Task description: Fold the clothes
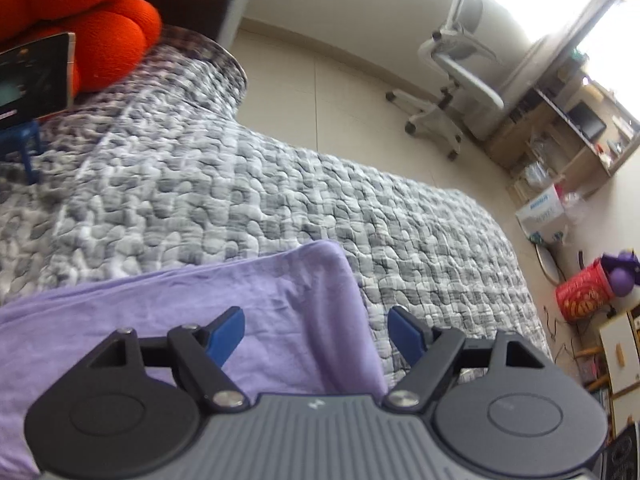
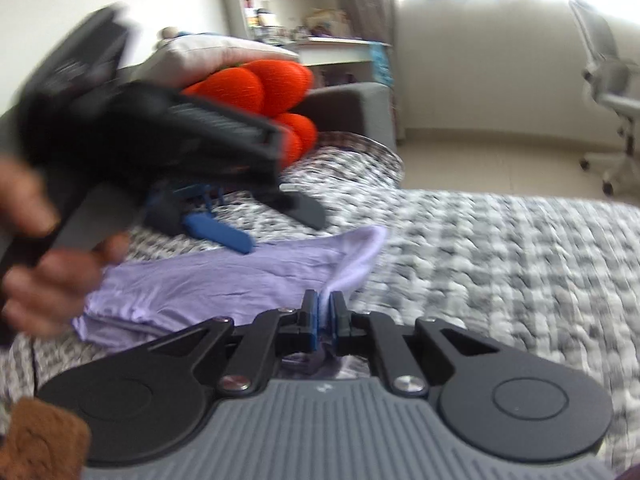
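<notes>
A lilac garment (image 1: 168, 312) lies on a bed covered with a grey and white quilt (image 1: 280, 200). The left gripper (image 1: 316, 330) hovers over one corner of the cloth with its blue fingers (image 1: 228, 330) wide apart and nothing between them. The right gripper (image 2: 325, 312) is closed tightly on an edge of the same garment (image 2: 208, 280), and the fabric rises from the quilt (image 2: 500, 260) up to the pinched point. In the right wrist view, a hand (image 2: 48, 280) holds the left gripper (image 2: 216, 232) above the cloth, blurred. An orange cushion (image 1: 100, 20) rests at the head of the bed, and a white office chair (image 1: 452, 76) stands on the floor beyond.
</notes>
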